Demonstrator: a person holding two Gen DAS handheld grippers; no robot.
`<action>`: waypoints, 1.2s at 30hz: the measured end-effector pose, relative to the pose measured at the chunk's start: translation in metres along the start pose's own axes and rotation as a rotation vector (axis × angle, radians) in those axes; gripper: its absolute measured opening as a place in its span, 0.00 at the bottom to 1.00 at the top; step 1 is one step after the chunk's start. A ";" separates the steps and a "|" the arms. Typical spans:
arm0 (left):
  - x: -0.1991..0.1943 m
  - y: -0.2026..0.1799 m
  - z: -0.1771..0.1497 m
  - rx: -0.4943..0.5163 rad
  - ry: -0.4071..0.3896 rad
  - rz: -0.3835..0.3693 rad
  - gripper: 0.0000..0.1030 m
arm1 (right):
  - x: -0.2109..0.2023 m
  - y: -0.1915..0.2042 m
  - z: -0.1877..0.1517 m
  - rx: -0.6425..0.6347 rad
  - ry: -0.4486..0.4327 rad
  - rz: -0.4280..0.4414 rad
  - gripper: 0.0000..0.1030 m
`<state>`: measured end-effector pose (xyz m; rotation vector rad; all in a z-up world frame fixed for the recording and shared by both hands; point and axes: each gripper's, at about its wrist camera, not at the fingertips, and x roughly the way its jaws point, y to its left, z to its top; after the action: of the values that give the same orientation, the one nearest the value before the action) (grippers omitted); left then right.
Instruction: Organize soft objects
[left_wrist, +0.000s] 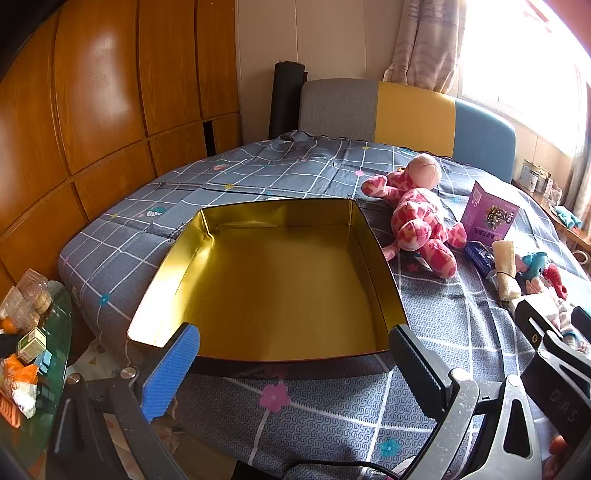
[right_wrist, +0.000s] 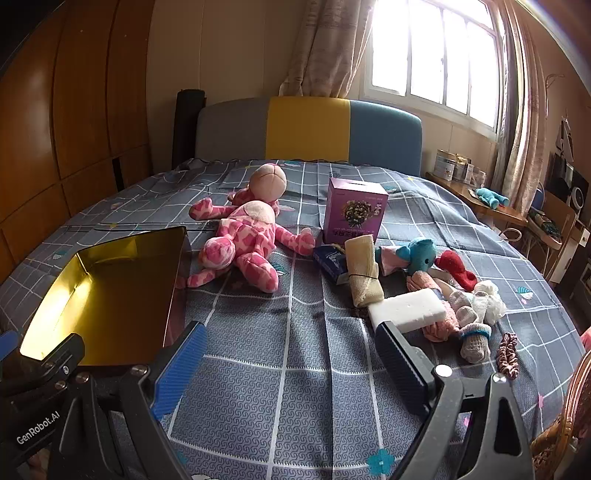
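On the bed, with its grey checked cover, both tongs hang low and wide apart, nothing between the pads. Left tongs sit right at the near rim of the gold tin box, blue pad on one side, dark pad on the other, jaws spread and bare. The box lies open and shows only its shiny gold floor.

Over to the right tongs: spread as well, gripping nothing, hovering above bare cover with the dark pad just in front of the white sponge block. The soft things are all outside the box. A pink spotted plush lies sprawled just beside the box's right wall. Past it stands a purple carton, upright. Near the sponge is a loose heap: a rolled cream cloth, a blue elephant toy, a red piece, pink and white knitted socks, and a pink scrunchie lying apart at the right edge.
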<state>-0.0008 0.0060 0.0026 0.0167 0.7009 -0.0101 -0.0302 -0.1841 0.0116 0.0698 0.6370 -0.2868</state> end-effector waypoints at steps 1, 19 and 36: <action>0.000 0.000 0.000 0.000 0.000 0.000 1.00 | 0.000 0.000 0.000 0.001 0.000 0.000 0.91; 0.001 -0.001 0.000 -0.007 0.006 -0.001 1.00 | 0.000 0.001 0.001 -0.004 -0.002 0.000 0.91; 0.002 -0.002 0.000 -0.008 0.012 0.003 1.00 | -0.001 0.000 0.001 -0.001 -0.001 0.003 0.91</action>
<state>0.0009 0.0043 0.0010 0.0102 0.7132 -0.0045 -0.0307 -0.1841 0.0132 0.0693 0.6362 -0.2839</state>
